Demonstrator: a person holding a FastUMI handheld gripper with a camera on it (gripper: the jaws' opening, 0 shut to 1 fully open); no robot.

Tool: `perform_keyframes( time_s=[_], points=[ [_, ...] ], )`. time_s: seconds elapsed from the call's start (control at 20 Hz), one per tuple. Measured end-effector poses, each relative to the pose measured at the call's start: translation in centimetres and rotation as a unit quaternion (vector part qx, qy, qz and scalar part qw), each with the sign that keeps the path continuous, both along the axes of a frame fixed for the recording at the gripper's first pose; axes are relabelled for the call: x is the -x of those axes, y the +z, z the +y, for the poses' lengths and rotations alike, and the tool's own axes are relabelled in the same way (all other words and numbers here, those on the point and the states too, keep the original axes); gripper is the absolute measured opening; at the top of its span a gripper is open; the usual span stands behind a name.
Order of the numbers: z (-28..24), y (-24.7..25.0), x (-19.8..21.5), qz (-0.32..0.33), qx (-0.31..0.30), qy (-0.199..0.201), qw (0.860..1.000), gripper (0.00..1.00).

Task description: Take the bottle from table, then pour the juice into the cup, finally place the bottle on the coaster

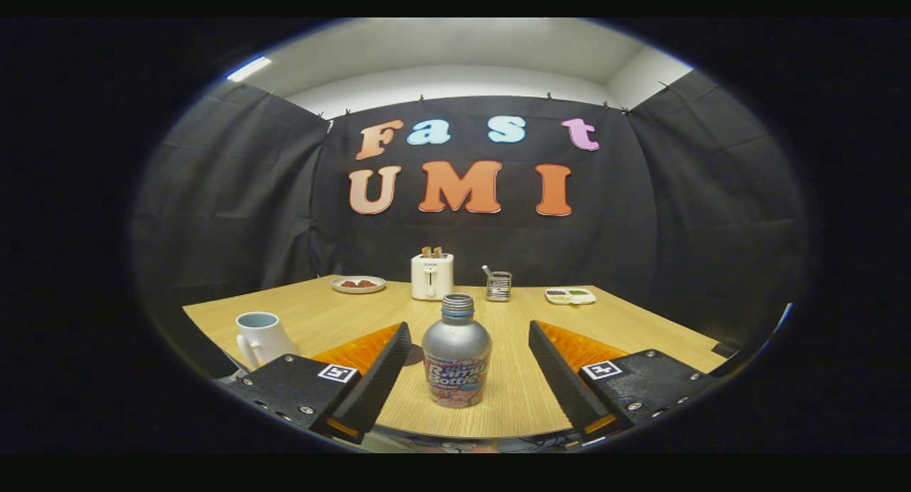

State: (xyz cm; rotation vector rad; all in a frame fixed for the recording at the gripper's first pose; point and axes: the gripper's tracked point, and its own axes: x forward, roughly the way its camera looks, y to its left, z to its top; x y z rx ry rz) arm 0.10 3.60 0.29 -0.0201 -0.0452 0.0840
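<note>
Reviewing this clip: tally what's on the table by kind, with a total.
Bottle: 1, between the open gripper fingers, untouched
Cup: 1
Toaster: 1
Plate: 1
Metal holder: 1
Small tray: 1
Total: 6

coaster point(414, 354) mostly behind gripper point(470, 360) finger

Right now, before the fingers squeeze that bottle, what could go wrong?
1. The bottle stands upright between the open fingers, touching neither. It looks nearer one finger, so that one may hit first and tip it.
2. Its top seems to have no cap, so a knock or a tilted lift might spill juice on the table.
3. The cup stands well off to the side, past one finger. The carry there is long, and sloshing seems likely.
</note>
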Motion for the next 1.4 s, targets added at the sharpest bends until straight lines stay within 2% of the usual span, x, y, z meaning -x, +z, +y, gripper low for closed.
perform_keyframes(
  time_s=[0.3, 0.8, 1.1, 1.2, 1.4],
  points=[
    [2.0, -1.6, -0.6, 0.018, 0.017, 0.015, 1.0, 0.98],
    [0.9, -5.8, -2.5, 0.08, 0.028, -0.017, 0.996, 0.99],
    [1.0, -8.7, -3.4, 0.125, 0.019, -0.013, 0.992, 0.98],
    [1.0, -9.5, -3.6, 0.134, 0.023, -0.017, 0.991, 0.95],
    [1.2, -10.4, -3.7, 0.149, 0.024, -0.028, 0.988, 0.83]
  ],
)
